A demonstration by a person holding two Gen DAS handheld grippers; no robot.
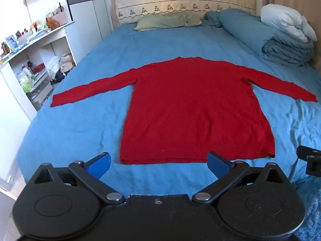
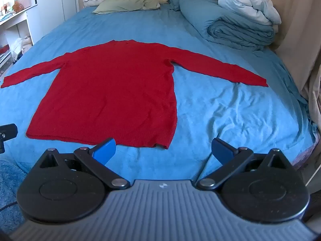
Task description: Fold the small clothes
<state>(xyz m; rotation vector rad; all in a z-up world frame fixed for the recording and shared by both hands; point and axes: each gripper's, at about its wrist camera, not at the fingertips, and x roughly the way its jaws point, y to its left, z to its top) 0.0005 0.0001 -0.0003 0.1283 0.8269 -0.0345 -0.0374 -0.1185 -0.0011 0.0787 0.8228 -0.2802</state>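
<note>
A red long-sleeved sweater (image 1: 192, 108) lies flat on the blue bed sheet (image 1: 80, 132), both sleeves spread out sideways and the hem toward me. It also shows in the right wrist view (image 2: 112, 92). My left gripper (image 1: 158, 163) is open and empty, just short of the hem's left half. My right gripper (image 2: 163, 150) is open and empty, just short of the hem's right corner. Part of the right gripper shows at the right edge of the left wrist view (image 1: 310, 160).
A folded blue duvet (image 1: 266, 40) with a white pillow (image 1: 286, 23) lies at the bed's far right. A green pillow (image 1: 168, 21) lies by the headboard. White shelves (image 1: 30, 60) full of small items stand left of the bed. A curtain (image 2: 297, 30) hangs at the right.
</note>
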